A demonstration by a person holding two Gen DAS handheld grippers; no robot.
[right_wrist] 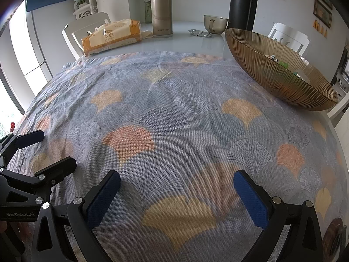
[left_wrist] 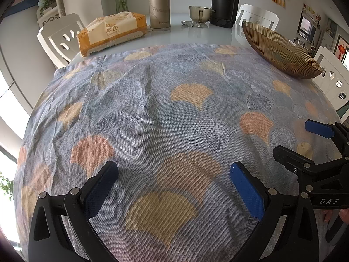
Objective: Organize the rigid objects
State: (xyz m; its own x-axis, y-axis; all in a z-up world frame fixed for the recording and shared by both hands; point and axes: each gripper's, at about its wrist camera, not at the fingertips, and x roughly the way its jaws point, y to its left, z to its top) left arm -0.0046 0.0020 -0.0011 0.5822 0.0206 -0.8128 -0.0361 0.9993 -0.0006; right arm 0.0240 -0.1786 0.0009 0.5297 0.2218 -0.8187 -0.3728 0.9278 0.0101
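1. The left gripper [left_wrist: 174, 174] hangs over the fan-patterned tablecloth [left_wrist: 152, 113], jaws spread wide and gripping nothing; the right gripper [right_wrist: 176, 183] alongside it is just as wide and just as empty.
2. Only the right wrist view looks into the ribbed amber bowl [right_wrist: 272, 69], where small items, too small to identify, lie near the far rim; the left view shows only the bowl's outer wall.
3. Far ahead on the bare white table [left_wrist: 196, 35] stand a tissue pack [left_wrist: 111, 32], a gold flask [left_wrist: 159, 6], a glass cup [left_wrist: 199, 14] and a black cylinder [left_wrist: 224, 2].
4. The bowl sits ahead and right of both grippers, well apart, nothing between.
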